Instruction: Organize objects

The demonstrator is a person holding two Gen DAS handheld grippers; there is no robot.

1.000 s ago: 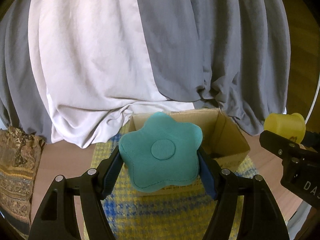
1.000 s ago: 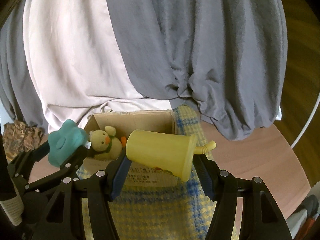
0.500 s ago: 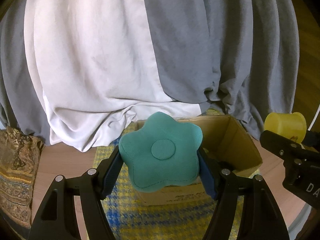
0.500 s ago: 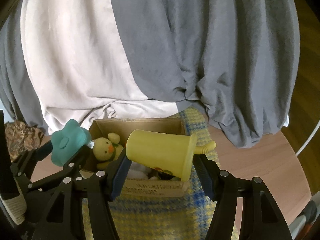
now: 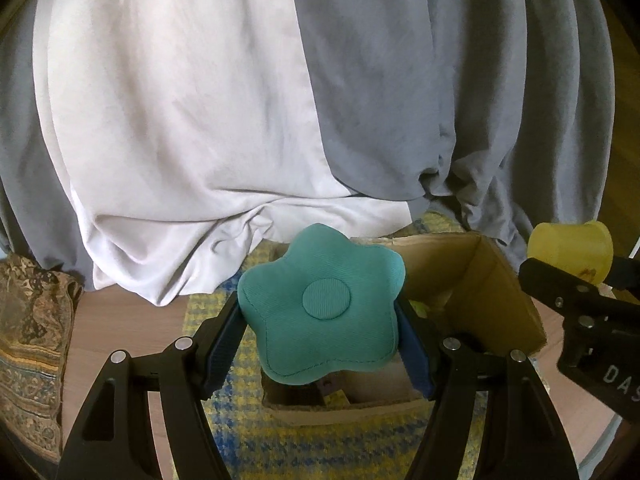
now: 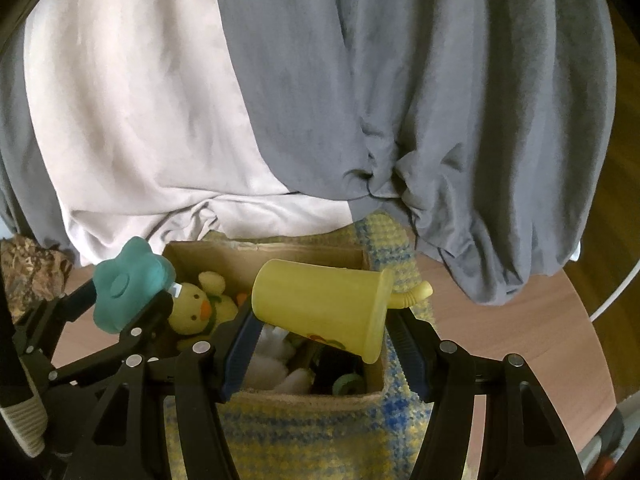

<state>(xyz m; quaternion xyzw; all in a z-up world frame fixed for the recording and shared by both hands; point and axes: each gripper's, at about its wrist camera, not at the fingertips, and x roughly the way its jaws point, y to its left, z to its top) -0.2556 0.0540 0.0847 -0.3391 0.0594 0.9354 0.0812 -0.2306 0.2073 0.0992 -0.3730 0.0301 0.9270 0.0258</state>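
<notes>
Where visible, right-only: chick plush point(image 6: 191, 307).

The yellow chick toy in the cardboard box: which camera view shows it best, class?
The right wrist view: the yellow chick toy lies face-up inside the cardboard box. In the left wrist view the teal flower cushion blocks the box interior, so the chick is hidden.

My two wrist cameras both look forward and slightly down, close over the cardboard box point(image 5: 472, 280) point(image 6: 264, 254) — left view from its left, right view from its right — sharing box, checked mat point(image 6: 304, 436) and curtains.
</notes>
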